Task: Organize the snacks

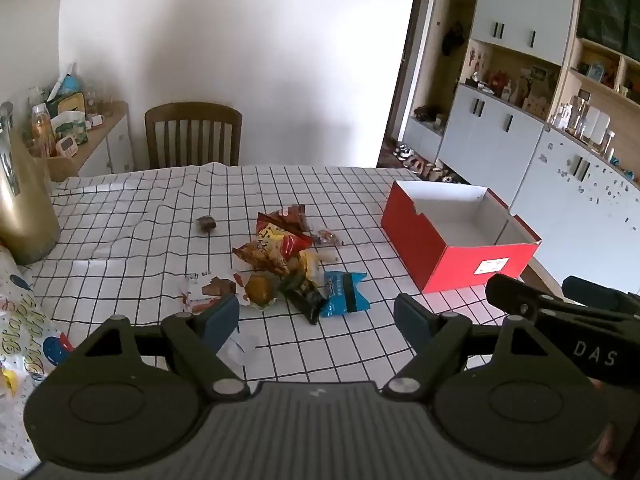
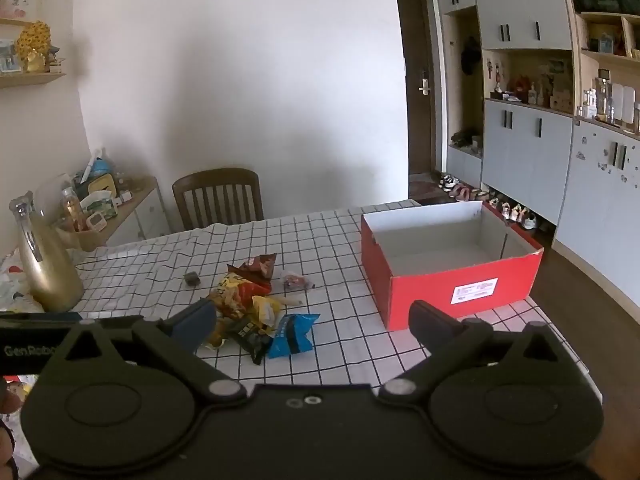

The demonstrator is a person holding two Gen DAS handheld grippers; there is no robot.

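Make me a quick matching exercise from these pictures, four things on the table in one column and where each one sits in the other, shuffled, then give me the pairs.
Things:
1. red box
2. gold bottle
3. blue packet
4. small brown cube

Places:
A. alone, left of the pile, towards the chair
B. table's left edge
C. near end of the snack pile
D. table's right side, open and empty

Pairs: 1-D, 2-B, 3-C, 4-A

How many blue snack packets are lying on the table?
1. The blue packet lies at the near right edge of the snack pile, toward the red box. Another may be hidden under the pile.
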